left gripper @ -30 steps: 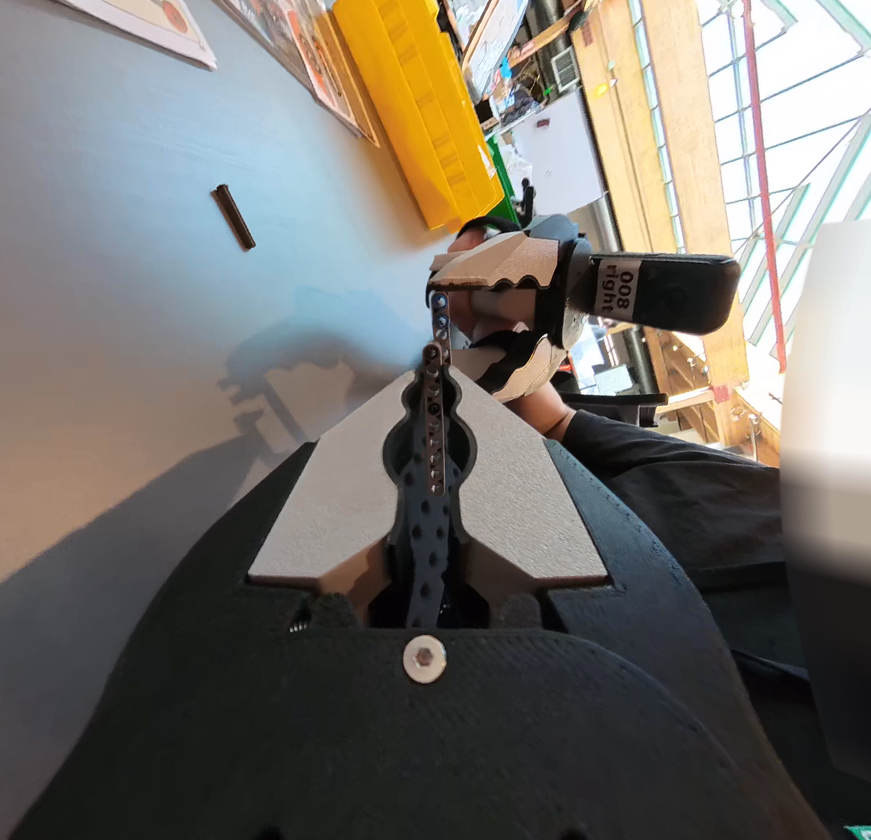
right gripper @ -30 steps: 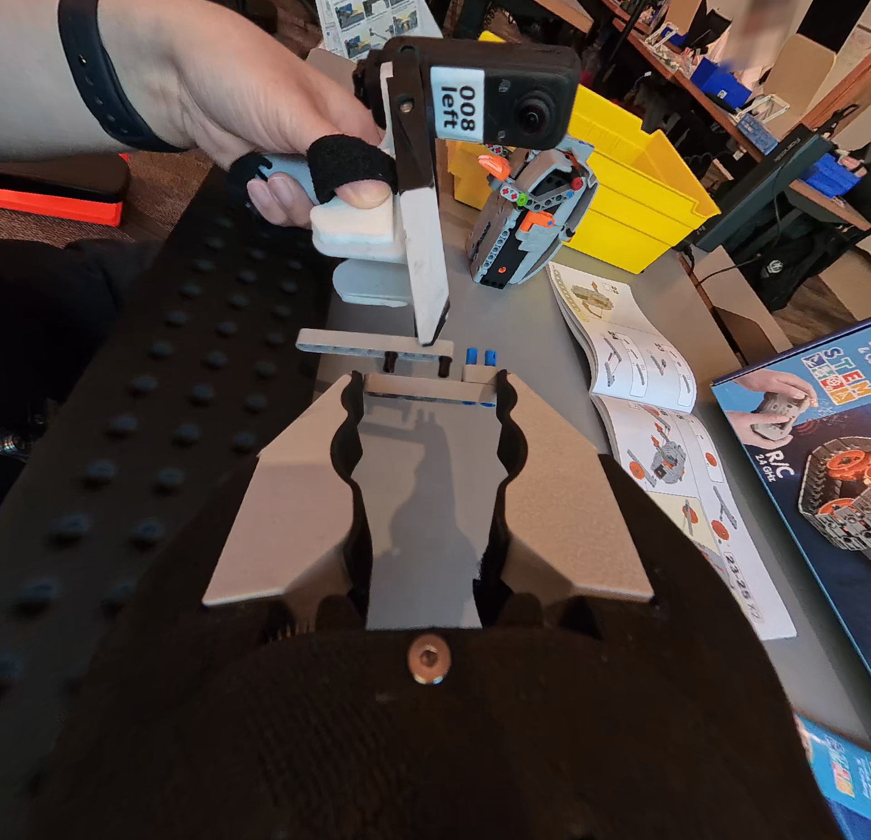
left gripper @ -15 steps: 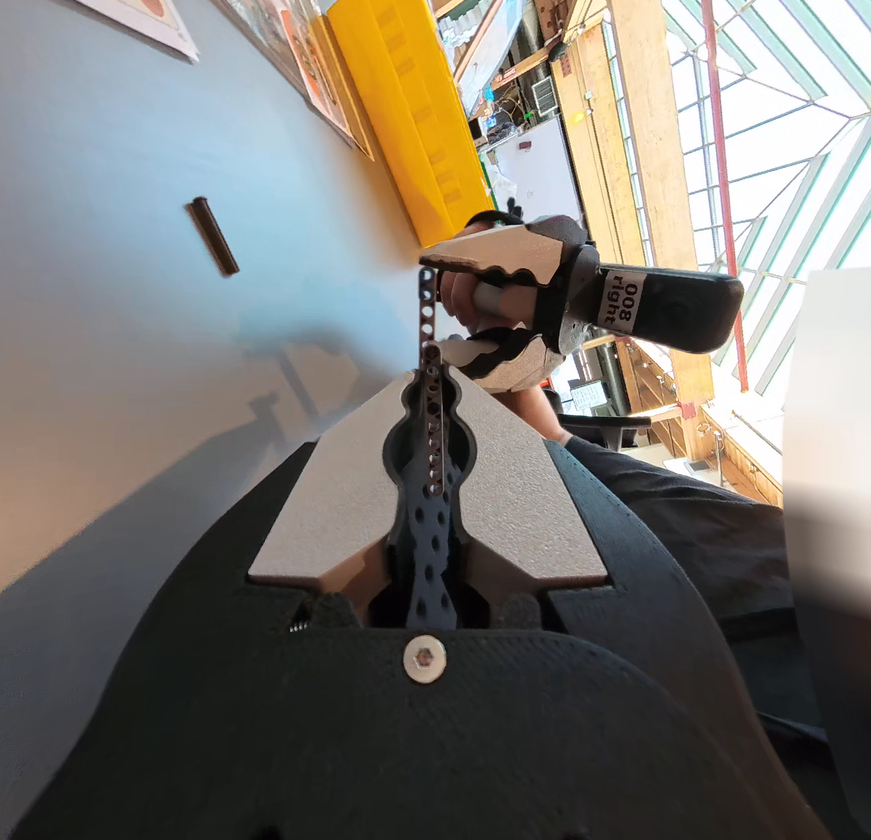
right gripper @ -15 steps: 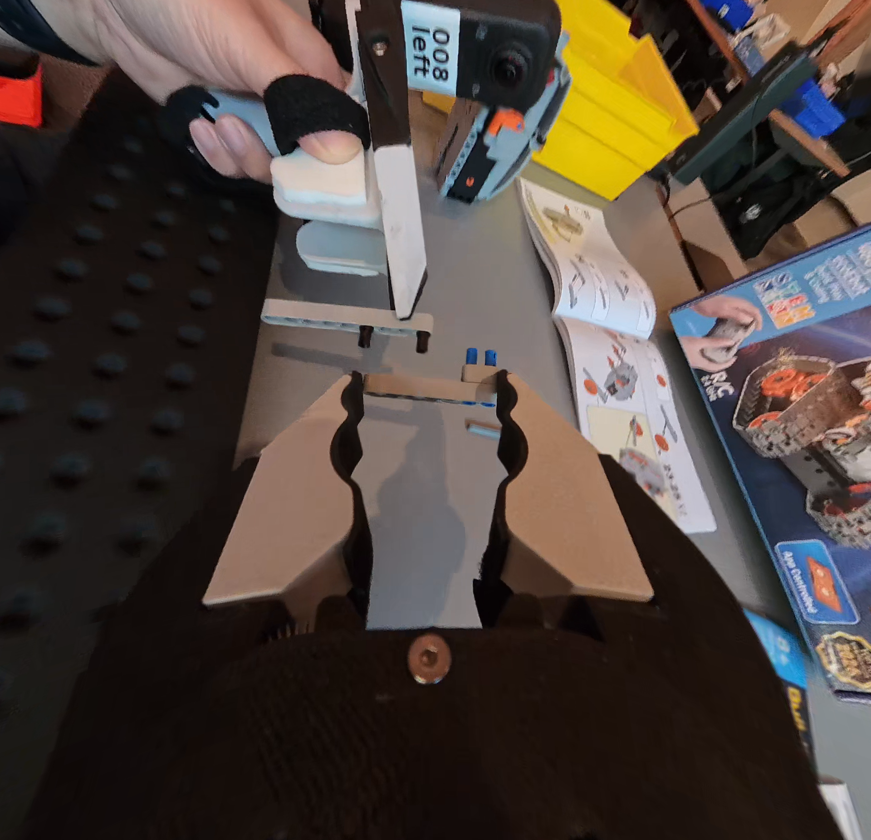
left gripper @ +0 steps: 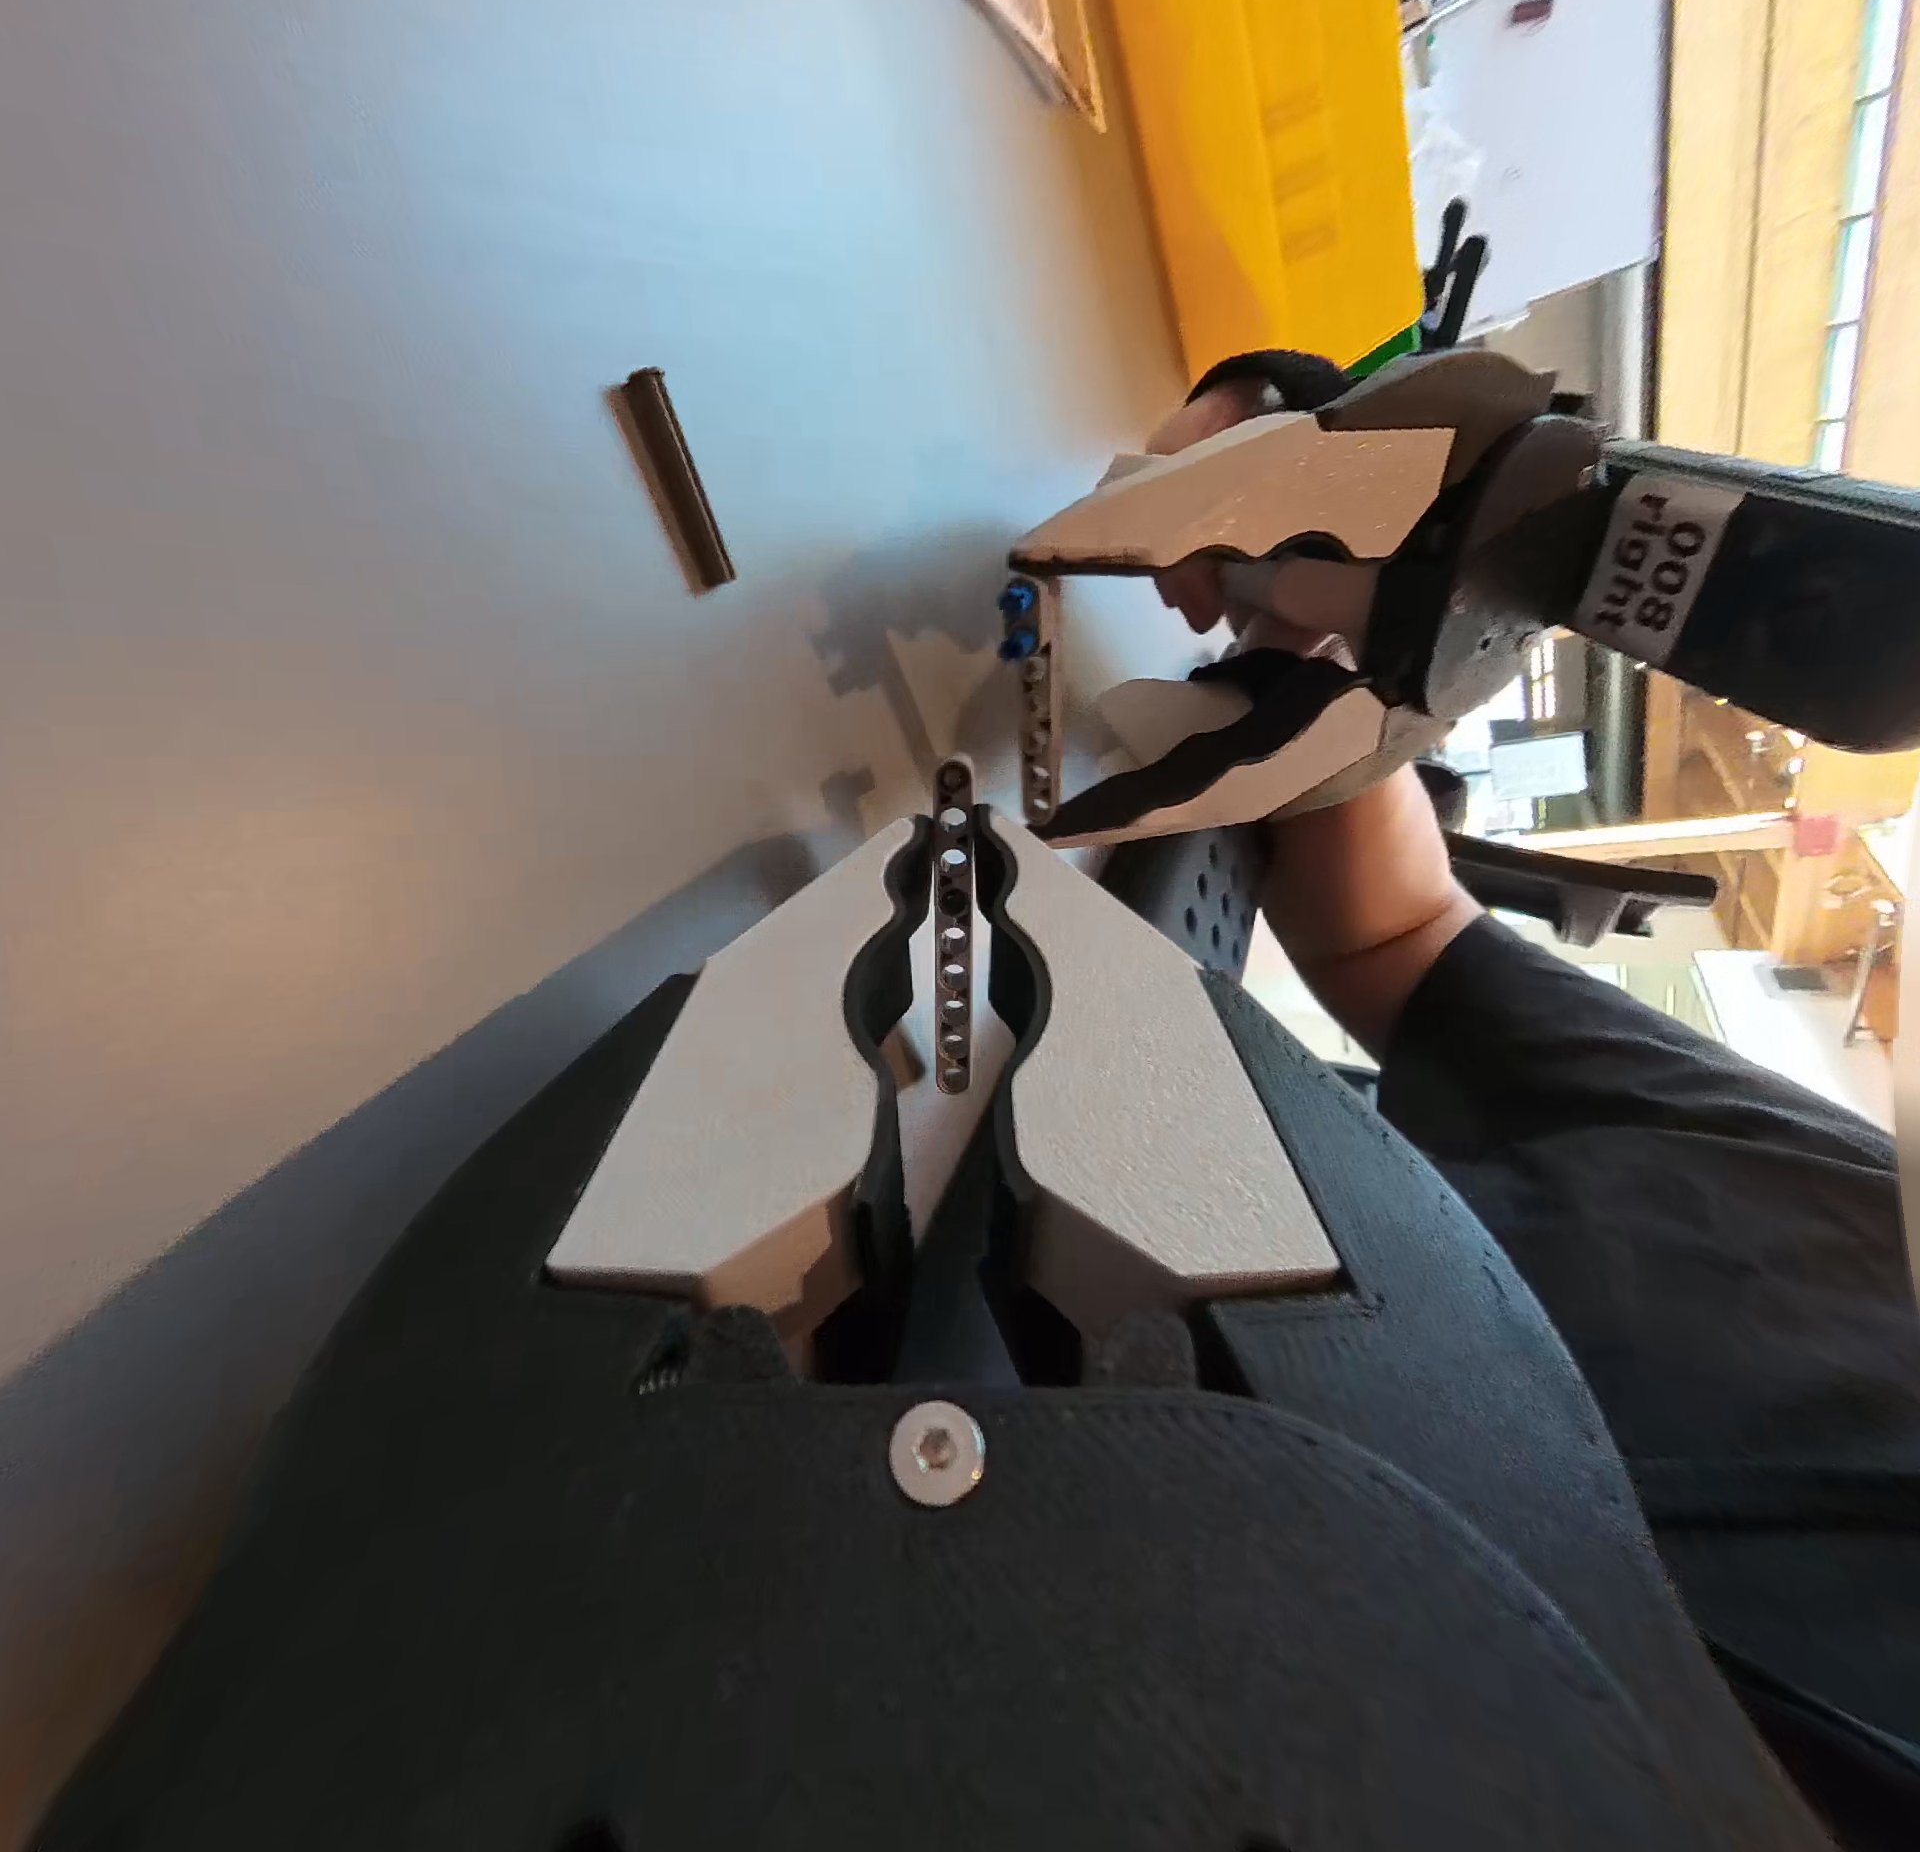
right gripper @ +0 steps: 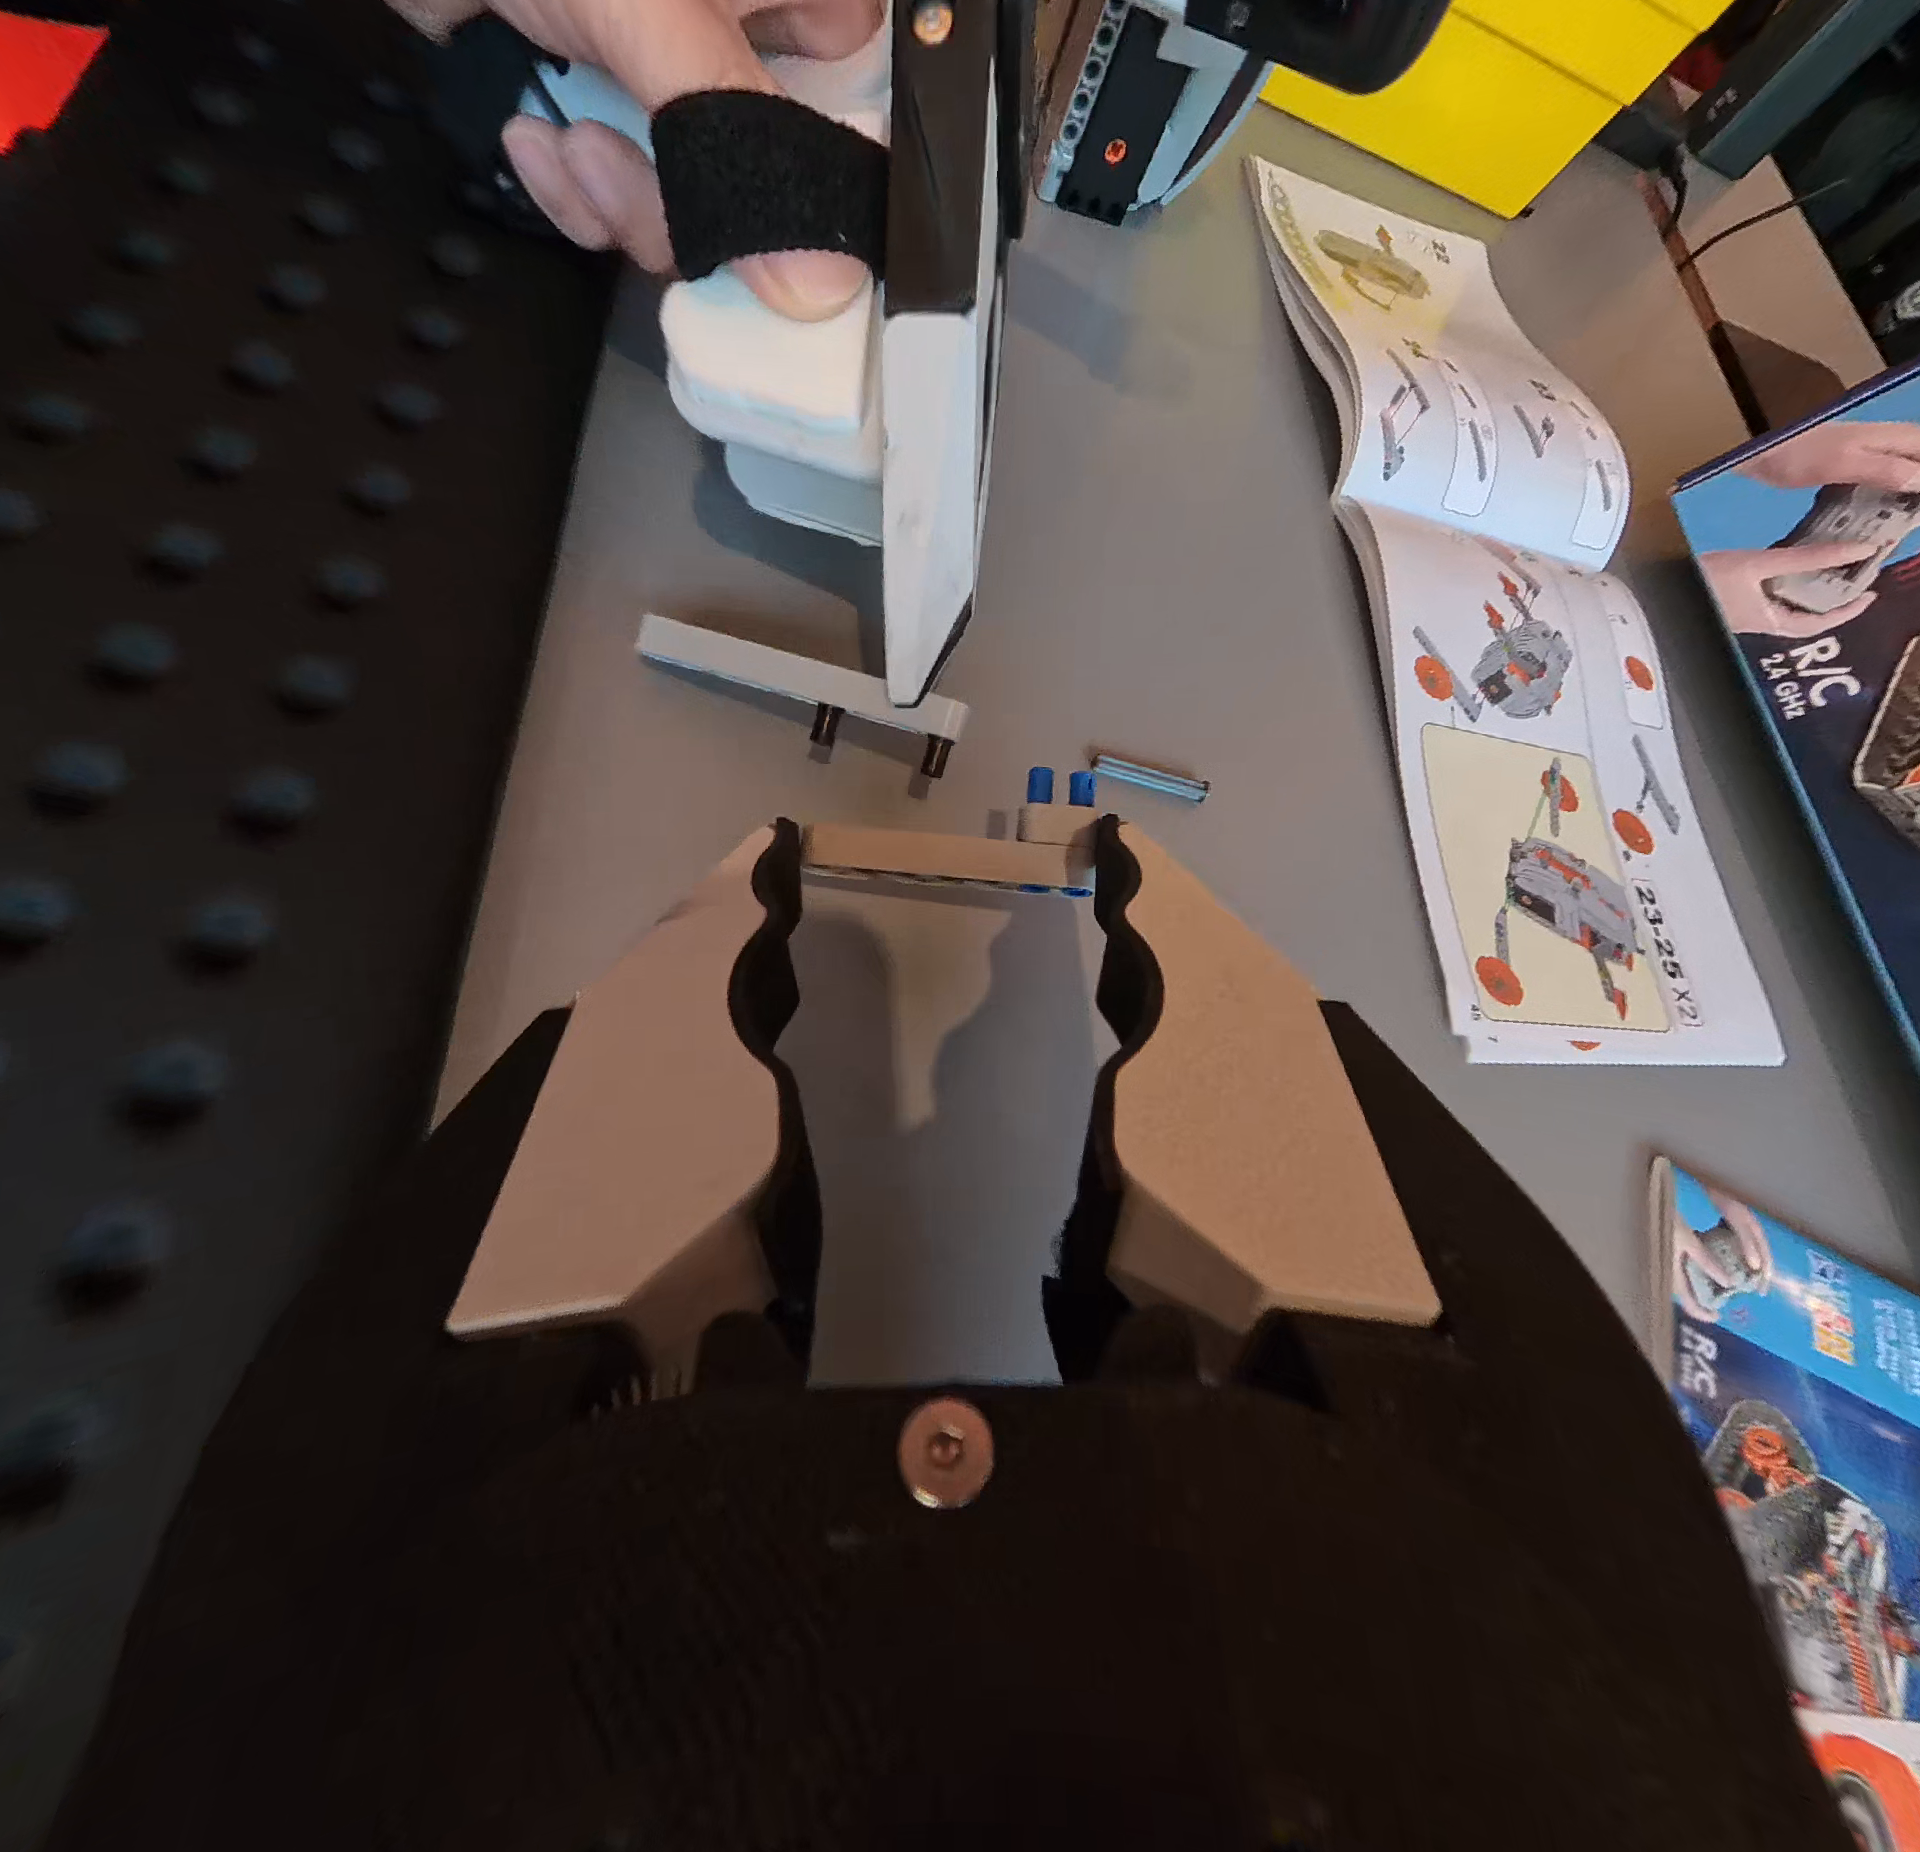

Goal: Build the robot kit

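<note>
While the left gripper (left gripper: 956,836) pinches a holed beam (left gripper: 954,955), the right gripper (right gripper: 945,846) clamps another beam (right gripper: 940,857) endwise.

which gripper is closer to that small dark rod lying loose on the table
Right. The right gripper has the rod just past its right fingertip; the left gripper hangs farther off to the rod's left.

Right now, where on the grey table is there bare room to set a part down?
Bare grey table lies between the left tongs and the open instruction booklet, and under the right tongs, which grip a beam with blue pins. It is crowded where the two beams meet, beside the small axle. The studded black mat borders the other side.
</note>
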The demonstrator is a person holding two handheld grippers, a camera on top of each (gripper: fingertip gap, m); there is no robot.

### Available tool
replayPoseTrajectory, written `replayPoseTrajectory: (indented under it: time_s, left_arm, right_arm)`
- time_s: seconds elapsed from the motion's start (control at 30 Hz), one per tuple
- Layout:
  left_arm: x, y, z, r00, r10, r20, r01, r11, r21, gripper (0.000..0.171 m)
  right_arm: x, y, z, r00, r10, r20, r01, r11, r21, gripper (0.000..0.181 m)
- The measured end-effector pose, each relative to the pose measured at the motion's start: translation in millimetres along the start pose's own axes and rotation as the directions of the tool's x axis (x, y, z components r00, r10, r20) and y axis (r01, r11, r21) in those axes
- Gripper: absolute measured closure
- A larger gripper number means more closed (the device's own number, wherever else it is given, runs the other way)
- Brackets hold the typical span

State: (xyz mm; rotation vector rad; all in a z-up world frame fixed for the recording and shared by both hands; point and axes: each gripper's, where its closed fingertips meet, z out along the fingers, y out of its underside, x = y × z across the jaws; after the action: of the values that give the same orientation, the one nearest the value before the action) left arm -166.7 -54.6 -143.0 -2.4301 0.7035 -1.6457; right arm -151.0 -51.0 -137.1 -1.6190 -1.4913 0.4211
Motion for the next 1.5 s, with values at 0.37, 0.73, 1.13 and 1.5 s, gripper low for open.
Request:
replayPoseTrajectory:
  time_s: [0.37, 0.73, 1.13, 1.5]
  left_arm:
    - [-20.9, -4.9, -12.9, 0.910, 0.233, 0.344, -0.238, 0.971, -0.029, 0.145]
    - [51.8, -5.5, -14.0, 0.978, 0.206, -0.042, -0.198, 0.970, 0.139, 0.146]
    - [71.0, 1.8, -2.7, 0.954, 0.231, -0.192, -0.212, 0.970, 0.114, 0.166]
    - [97.1, -14.5, -29.5, 0.907, 0.416, -0.066, -0.382, 0.879, 0.284, 0.166]
  right_arm:
    - [4.0, -9.8, -14.4, 0.999, 0.035, -0.017, -0.034, 0.997, 0.072, 0.126]
    - [0.9, -45.4, -22.7, 0.981, -0.106, -0.162, 0.133, 0.978, 0.162, 0.126]
    - [2.8, -64.4, -31.3, 0.959, -0.136, -0.250, 0.195, 0.954, 0.226, 0.125]
    - [28.4, -94.4, -64.7, 0.373, 0.557, 0.743, -0.928, 0.205, 0.312, 0.163]
